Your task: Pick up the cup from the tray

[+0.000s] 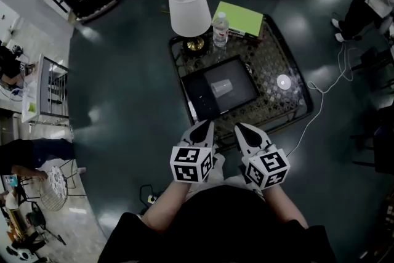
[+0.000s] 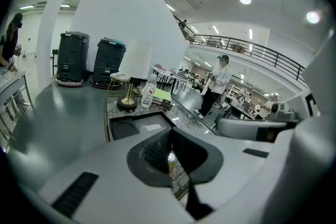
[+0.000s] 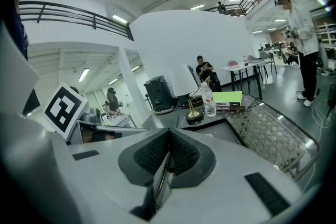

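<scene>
A clear plastic cup (image 1: 221,88) stands on a black tray (image 1: 203,98) in the middle of a low mesh-topped table (image 1: 280,105). Both grippers hover side by side at the table's near edge, short of the tray. My left gripper (image 1: 201,130) is shut with nothing in it, and its pads (image 2: 157,150) meet in the left gripper view. My right gripper (image 1: 245,132) is also shut and empty, its pads (image 3: 181,152) closed together. From the left gripper the cup (image 2: 153,127) shows as a pale shape on the tray (image 2: 126,128).
At the table's far side stand a lamp with a white shade (image 1: 189,8), a water bottle (image 1: 220,29) and a green book (image 1: 241,18). A small white round object (image 1: 283,81) lies right of the tray, and a white cable (image 1: 326,86) trails off the table. People stand around the room.
</scene>
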Tool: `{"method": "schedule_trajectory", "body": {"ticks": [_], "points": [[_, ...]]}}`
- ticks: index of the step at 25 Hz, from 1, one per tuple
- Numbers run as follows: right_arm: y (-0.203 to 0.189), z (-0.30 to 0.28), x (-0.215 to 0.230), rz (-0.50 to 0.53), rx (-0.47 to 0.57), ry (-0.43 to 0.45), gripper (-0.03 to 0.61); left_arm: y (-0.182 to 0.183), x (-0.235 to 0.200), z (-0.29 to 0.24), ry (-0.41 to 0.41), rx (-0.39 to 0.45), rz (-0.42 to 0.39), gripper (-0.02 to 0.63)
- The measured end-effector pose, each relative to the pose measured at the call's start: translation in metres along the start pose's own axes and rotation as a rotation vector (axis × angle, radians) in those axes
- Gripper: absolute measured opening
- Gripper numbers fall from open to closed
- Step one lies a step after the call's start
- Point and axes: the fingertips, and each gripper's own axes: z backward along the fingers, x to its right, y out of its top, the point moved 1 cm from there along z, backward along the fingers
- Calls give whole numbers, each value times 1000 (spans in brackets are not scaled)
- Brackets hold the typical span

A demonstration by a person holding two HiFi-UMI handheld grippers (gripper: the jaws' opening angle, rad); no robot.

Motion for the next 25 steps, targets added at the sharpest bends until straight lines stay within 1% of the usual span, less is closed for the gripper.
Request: {"method": "schedule_trajectory", "body": {"ticks": [7, 13, 18, 23, 25], "points": [[6, -32, 11, -9, -15, -23, 11, 8, -20, -24, -10, -34, -7, 11], [6, -43, 18, -27, -31, -44, 11, 7, -29, -43, -35, -83, -11, 11], [7, -45, 31, -40, -38, -54, 11, 2, -31, -65, -47, -131, -53, 11], [2, -51, 42, -51, -66, -40, 11, -1, -31, -88, -123, -167, -67, 11], [2, -54, 46, -52, -73, -32, 11, -3, -33, -96, -131, -189, -69, 11]]}}
